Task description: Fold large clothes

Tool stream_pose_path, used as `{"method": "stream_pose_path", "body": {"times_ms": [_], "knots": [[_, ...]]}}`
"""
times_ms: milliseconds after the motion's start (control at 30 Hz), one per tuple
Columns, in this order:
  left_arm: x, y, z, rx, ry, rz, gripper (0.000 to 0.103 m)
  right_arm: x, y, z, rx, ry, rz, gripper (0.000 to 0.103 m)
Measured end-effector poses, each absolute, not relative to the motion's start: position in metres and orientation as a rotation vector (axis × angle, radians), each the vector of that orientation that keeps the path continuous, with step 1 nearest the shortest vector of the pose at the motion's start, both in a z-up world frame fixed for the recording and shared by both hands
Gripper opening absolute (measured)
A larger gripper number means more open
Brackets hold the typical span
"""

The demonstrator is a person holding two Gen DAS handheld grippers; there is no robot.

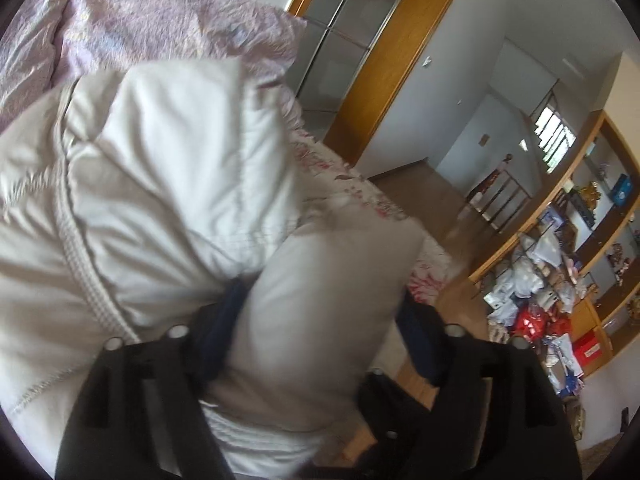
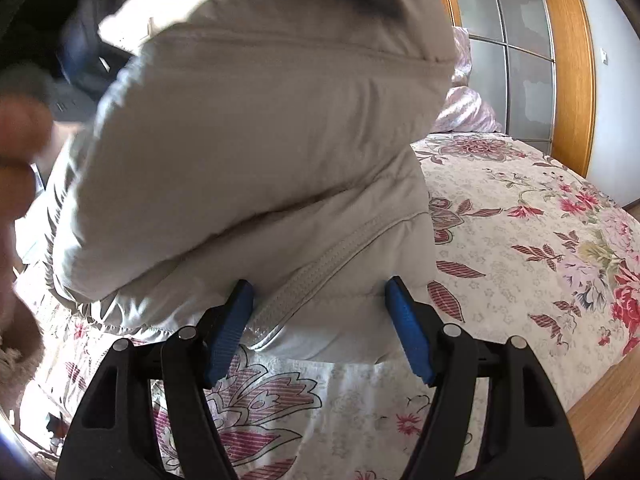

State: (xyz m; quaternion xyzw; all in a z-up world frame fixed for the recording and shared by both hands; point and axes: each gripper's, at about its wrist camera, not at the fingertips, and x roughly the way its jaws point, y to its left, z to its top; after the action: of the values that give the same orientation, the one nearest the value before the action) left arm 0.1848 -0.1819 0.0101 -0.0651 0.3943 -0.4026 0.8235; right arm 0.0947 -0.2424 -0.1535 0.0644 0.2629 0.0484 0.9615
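Note:
A puffy off-white quilted jacket [image 1: 152,184] with a zipper fills the left wrist view. A thick fold of it sits between the fingers of my left gripper [image 1: 320,312], which is wide apart around the fabric and lifted above the bed. In the right wrist view the same jacket [image 2: 248,152] is bunched on the floral bedspread [image 2: 520,240]. My right gripper [image 2: 320,300] is open, its blue pads [image 2: 230,328] either side of the jacket's lower edge by the zipper.
Pale lilac bedding [image 1: 160,24] lies beyond the jacket. A wooden-framed glass wardrobe [image 2: 520,60] stands behind the bed. Wooden shelves with clutter and bags [image 1: 560,280] are on the right. A person's hand [image 2: 16,148] is at the left edge.

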Motion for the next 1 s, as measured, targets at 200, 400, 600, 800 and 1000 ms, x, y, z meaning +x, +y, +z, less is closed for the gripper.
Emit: {"method": "stream_pose_path", "body": {"times_ms": [200, 400, 600, 800, 1000], "knots": [[0.164, -0.141, 0.061, -0.284, 0.726, -0.946, 0.087, 0.094, -0.241, -0.153, 0.134, 0.539, 0.092, 0.071], [0.164, -0.087, 0.076, -0.177, 0.561, -0.619, 0.087, 0.095, -0.242, -0.153, 0.129, 0.542, 0.089, 0.072], [0.196, -0.074, 0.039, -0.049, 0.591, -0.368, 0.087, 0.095, -0.241, -0.154, 0.118, 0.547, 0.084, 0.074], [0.209, -0.08, 0.01, 0.03, 0.612, -0.31, 0.087, 0.096, -0.24, -0.154, 0.112, 0.55, 0.084, 0.074], [0.209, -0.097, -0.004, 0.07, 0.62, -0.312, 0.087, 0.097, -0.241, -0.155, 0.115, 0.549, 0.087, 0.074]]}}
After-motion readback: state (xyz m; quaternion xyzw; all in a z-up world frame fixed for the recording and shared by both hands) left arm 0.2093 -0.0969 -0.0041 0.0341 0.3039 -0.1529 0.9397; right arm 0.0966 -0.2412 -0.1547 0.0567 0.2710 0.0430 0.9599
